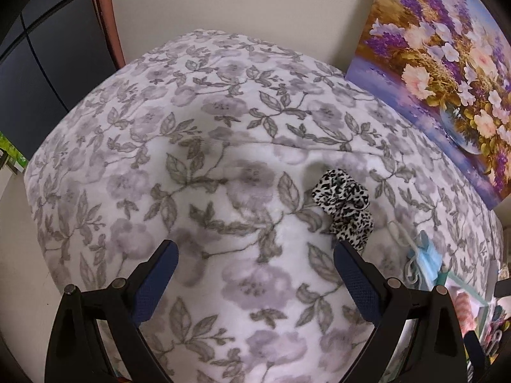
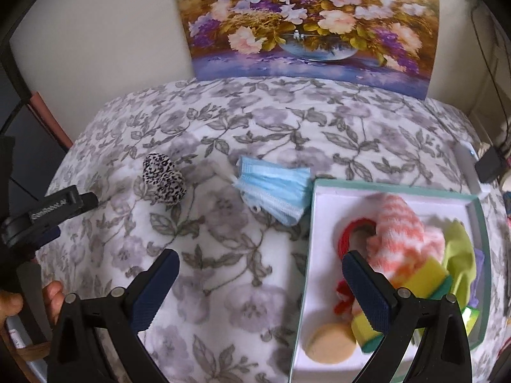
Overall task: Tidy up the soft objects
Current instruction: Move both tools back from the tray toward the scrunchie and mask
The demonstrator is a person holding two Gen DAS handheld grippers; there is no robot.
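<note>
- Box (image 2: 319, 223) taken as landmark: sponges, fluffy cloth already collected inside.
- Face mask (image 2: 274, 191) touching its left wall; leopard scrunchie (image 2: 164, 180) further left, both uncollected.
- Left gripper (image 1: 255, 261) and right gripper (image 2: 260, 271) held wide, empty, ready for pickup.

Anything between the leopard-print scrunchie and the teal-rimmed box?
Right wrist view: a blue pleated face mask lies between the leopard-print scrunchie and the teal-rimmed white box, its corner at the box's edge.

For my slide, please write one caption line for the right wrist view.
Open right claw above floral blanket; face mask and leopard scrunchie lie outside the box.
</note>
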